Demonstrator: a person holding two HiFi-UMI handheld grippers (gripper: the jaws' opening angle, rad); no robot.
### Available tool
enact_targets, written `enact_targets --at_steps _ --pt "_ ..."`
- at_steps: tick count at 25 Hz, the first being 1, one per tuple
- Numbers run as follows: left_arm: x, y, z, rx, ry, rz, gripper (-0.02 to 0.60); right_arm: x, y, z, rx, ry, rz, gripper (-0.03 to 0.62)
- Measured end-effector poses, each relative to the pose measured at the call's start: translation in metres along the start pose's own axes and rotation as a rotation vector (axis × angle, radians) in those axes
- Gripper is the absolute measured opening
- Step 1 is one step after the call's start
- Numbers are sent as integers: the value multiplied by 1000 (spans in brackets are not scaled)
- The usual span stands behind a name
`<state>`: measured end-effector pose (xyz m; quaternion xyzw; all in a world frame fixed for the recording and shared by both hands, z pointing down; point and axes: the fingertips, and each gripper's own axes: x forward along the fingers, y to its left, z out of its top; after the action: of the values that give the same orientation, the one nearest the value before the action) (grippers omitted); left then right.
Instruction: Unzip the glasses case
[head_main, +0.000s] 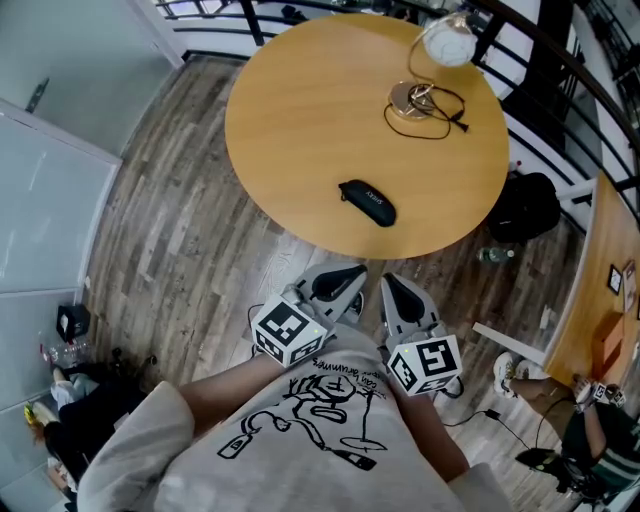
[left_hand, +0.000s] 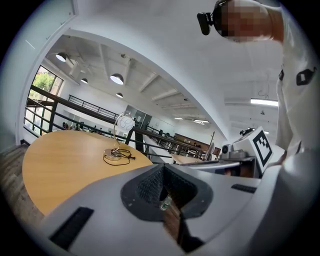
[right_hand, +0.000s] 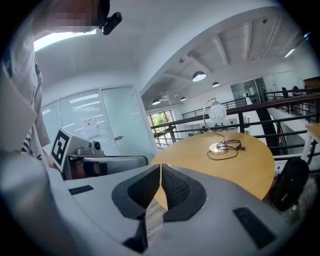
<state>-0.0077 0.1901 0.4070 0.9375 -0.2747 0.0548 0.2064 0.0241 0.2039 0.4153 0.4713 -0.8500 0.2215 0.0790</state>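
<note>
Left gripper view first: the left gripper (left_hand: 163, 168) has its grey jaws pressed together at the tips with nothing pinched. Only floor and a tiny bottle show through the gap behind them. Same story in the right gripper view: the right gripper (right_hand: 160, 168) is closed tip to tip and empty.

Moving outward, the head view shows both grippers tucked close to the person's chest, below the table's 6 o'clock edge and not over it. The marker cubes (head_main: 288, 331) sit just behind them.

The small black oval zipped glasses case (head_main: 367, 202) lies flat on the round light wooden table (head_main: 300, 110), at roughly 12 o'clock from the grippers and towards the table's 6 o'clock side. It's untouched, so I'd say the unzip hasn't started. A white globe desk lamp (head_main: 446, 41) with a looped black cord stands at the table's 1 o'clock, well apart from the case.

What could go wrong, imo:
- The case is loose and slick-looking, so tugging the zip without the other gripper pinning it could drag it towards that near edge.
- I can't make out the zip pull from here, and a blind pinch could miss it.

Writing:
- There's a pale logo on the case, too small to read.
- The scrawl on the white printed T-shirt (head_main: 320, 420) isn't legible to me.
</note>
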Motion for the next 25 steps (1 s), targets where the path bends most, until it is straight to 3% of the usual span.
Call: enact_targets --at_steps 16,25 --pt "45 -38 -11 4 24 40 8 -37 -48 -9 35 -8 28 26" --pt "56 -33 -8 2 23 59 8 -33 -60 -10 45 0 40 26"
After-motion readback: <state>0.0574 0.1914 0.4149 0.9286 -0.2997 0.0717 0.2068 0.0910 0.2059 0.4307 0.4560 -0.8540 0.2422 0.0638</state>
